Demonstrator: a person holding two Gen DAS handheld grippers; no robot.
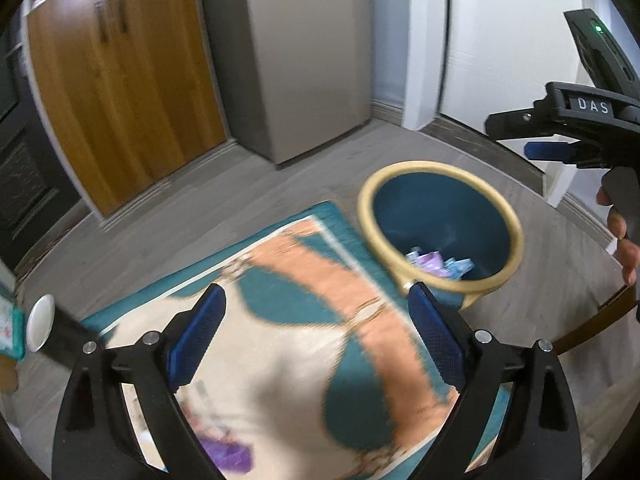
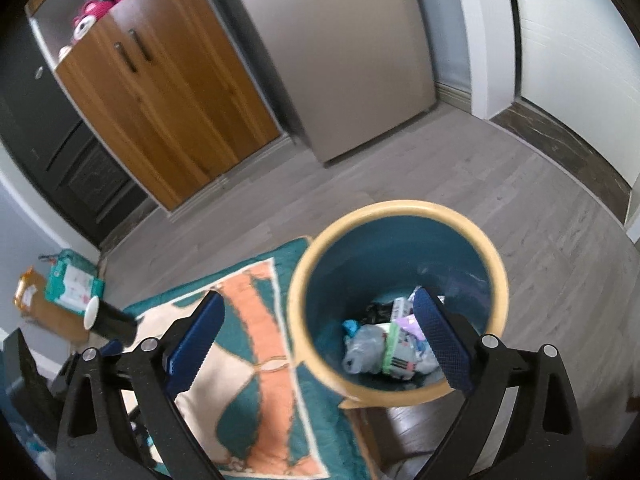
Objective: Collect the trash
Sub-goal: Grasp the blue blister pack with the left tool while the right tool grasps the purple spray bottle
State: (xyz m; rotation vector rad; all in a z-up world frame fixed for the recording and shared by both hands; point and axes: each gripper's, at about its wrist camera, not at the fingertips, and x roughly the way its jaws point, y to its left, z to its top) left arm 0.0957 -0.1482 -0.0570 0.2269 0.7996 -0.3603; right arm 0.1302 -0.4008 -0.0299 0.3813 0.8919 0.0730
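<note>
Several crumpled wrappers (image 2: 384, 344), grey, green-edged, purple and pale blue, lie heaped at the bottom of a teal bin (image 2: 396, 300) with a cream-yellow rim. This bin stands on grey plank flooring (image 2: 440, 176), its near-left side against the corner of a patterned rug (image 2: 256, 360) in teal, orange and cream.

From the right wrist view, the right claw (image 2: 318, 344) hangs over the bin, tilted downward, its jaws spread wide with nothing between the blue pads (image 2: 440, 344). One pad sits above the trash inside the rim, the other out over the rug, so the near-left part of the rim falls between them.

From the left wrist view, the left claw (image 1: 316, 338) is also angled down and wide open, empty, hovering over the rug. That bin (image 1: 440, 220) lies ahead and to its right, with the right pad (image 1: 434, 336) just overlapping the near rim. A purple scrap (image 1: 228, 452) shows blurred on the rug near the bottom edge. At the far right of this view the right claw (image 1: 552, 136) appears side-on, gripped by the person's hand (image 1: 624, 236).

Beyond the rug stand a wooden two-door cabinet (image 2: 168, 96) and a grey appliance (image 2: 340, 60). To the left, a dark cylinder with a white end (image 2: 108, 318) lies beside a green packet (image 2: 72, 286).
</note>
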